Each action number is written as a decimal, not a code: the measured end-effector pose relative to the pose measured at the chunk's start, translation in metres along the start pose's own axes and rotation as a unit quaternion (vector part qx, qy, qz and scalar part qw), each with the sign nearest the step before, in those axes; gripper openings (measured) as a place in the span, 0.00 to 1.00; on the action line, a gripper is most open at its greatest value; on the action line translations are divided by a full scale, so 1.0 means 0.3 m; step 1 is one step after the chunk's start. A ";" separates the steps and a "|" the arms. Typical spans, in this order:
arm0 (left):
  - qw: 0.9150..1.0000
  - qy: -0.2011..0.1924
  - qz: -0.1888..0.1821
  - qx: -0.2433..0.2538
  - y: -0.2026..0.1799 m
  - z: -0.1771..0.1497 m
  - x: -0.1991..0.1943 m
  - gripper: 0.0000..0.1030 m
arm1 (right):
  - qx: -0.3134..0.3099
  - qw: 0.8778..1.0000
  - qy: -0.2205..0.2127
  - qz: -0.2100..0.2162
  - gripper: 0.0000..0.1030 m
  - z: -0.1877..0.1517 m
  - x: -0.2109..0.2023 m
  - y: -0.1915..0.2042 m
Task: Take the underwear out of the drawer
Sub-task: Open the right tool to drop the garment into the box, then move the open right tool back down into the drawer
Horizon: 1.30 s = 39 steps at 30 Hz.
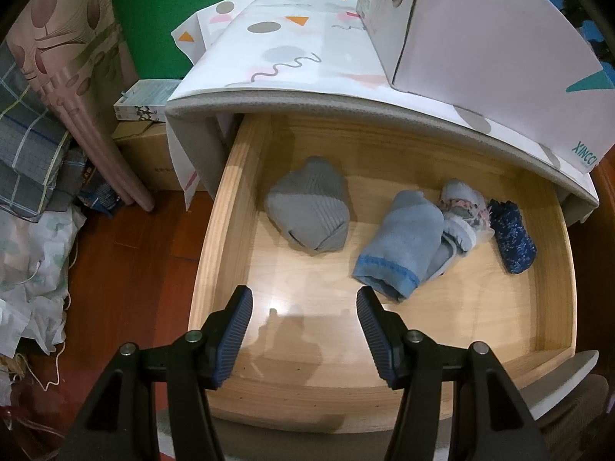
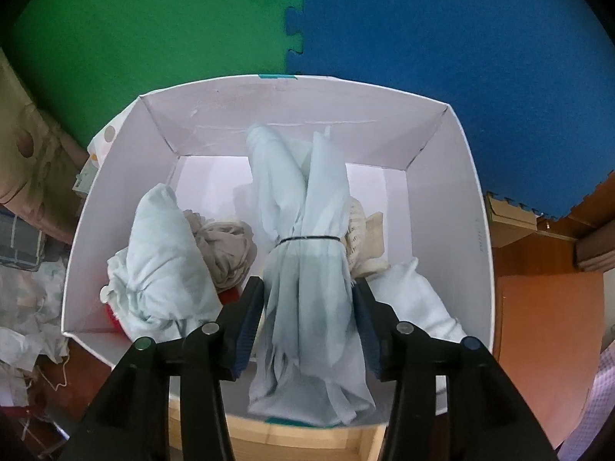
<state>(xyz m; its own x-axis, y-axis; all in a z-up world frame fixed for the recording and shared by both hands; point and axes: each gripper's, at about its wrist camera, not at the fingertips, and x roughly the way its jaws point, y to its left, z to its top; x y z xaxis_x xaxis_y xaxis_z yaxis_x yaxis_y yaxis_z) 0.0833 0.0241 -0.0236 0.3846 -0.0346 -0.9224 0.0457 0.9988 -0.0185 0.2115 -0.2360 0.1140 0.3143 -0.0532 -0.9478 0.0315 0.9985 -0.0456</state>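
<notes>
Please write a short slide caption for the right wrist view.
Right hand-held gripper straddles a tied pale-blue cloth bundle over the white box.

Teal capital letters are printed on the white cardboard box (image 1: 499, 38) at the right edge of the left wrist view, near its lower corner; they are seen sideways and appear to read "XINCC", the last letters being uncertain. Small print on a brown cardboard carton (image 1: 153, 161) at the left is too blurred to be read. Nothing legible is seen in the right wrist view.
</notes>
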 end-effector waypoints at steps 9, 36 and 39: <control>1.000 0.002 0.007 0.006 -0.003 -0.002 0.003 0.56 | -0.012 1.000 -0.016 0.011 0.46 -0.088 -0.153 -0.025; 1.000 0.002 0.012 0.006 0.003 -0.003 -0.002 0.56 | -0.026 0.997 0.064 0.034 0.48 -0.644 0.140 -0.114; 1.000 0.003 0.010 0.005 0.006 -0.003 -0.003 0.56 | -0.012 0.997 0.069 0.038 0.48 -0.655 0.218 -0.122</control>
<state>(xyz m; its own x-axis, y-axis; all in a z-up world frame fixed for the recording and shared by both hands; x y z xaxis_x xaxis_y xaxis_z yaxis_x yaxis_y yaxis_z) 0.0823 0.0258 -0.0230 0.3808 -0.0146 -0.9246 0.0477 0.9989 0.0039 0.0446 -0.2730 -0.0084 0.1822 0.0240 -0.9830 -0.0106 0.9997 0.0224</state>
